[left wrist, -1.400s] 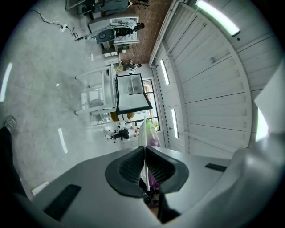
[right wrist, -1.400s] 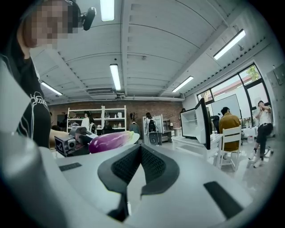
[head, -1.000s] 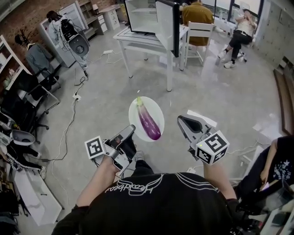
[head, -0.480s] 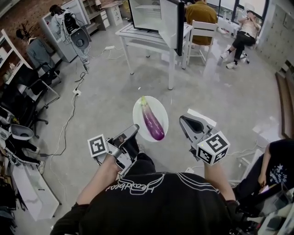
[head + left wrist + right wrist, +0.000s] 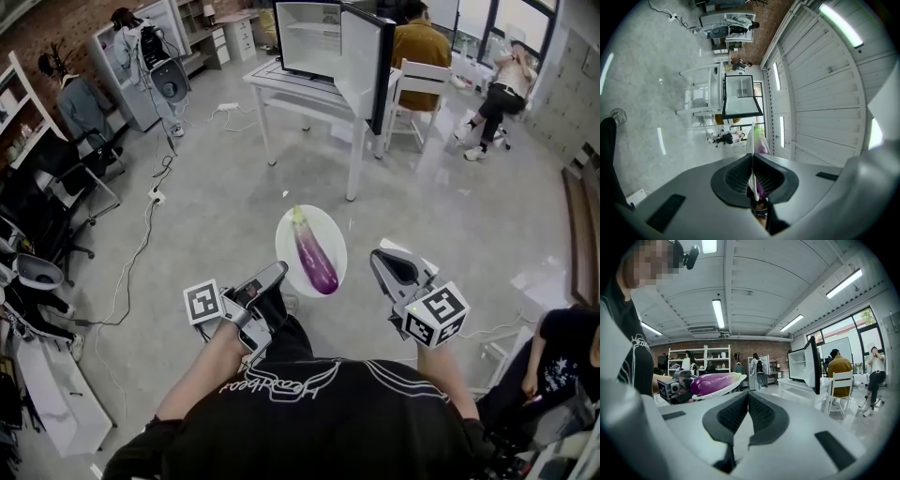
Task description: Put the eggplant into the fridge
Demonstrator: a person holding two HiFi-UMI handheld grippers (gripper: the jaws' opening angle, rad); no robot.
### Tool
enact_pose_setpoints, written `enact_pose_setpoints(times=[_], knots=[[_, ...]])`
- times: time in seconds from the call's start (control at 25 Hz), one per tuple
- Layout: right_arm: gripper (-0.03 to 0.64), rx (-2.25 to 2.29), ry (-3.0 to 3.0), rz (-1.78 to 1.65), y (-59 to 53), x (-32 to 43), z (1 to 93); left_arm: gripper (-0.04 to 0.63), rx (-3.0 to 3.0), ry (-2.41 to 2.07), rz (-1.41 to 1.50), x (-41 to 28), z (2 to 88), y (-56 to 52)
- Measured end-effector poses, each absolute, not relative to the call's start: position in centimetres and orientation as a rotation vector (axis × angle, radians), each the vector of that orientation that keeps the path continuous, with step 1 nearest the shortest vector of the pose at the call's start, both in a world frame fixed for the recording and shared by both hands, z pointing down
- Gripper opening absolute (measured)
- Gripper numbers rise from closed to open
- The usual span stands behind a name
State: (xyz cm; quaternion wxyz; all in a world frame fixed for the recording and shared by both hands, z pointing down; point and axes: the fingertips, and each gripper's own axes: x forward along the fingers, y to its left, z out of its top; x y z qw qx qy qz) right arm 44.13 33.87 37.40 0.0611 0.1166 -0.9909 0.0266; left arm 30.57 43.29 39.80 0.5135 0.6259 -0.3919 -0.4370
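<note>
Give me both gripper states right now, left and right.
Left gripper: closed on the rim of the plate, which carries the eggplant.
Right gripper: closed, nothing between the jaws.

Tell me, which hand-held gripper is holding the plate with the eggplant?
The left hand-held gripper: its jaws pinch the rim of the white plate carrying the purple eggplant. The right hand-held gripper is shut on nothing.
</note>
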Motion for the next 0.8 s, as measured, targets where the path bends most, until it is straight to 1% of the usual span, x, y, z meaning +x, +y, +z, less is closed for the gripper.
enact_pose_setpoints(times=[0.2,0.44,0.8], knots=[[0.006,0.354,-2.985,0.077,31.0,40.0,38.0,0.018,1.495,-0.941,-1.057,26.5,40.6,40.5],[0.006,0.341,-2.96,0.124,26.0,32.7,39.2,0.018,1.442,-0.931,-1.051,19.8,42.0,35.5],[0.006,0.434,-2.917,0.194,14.4,19.8,39.7,0.018,1.428,-0.898,-1.026,5.7,42.0,23.3]])
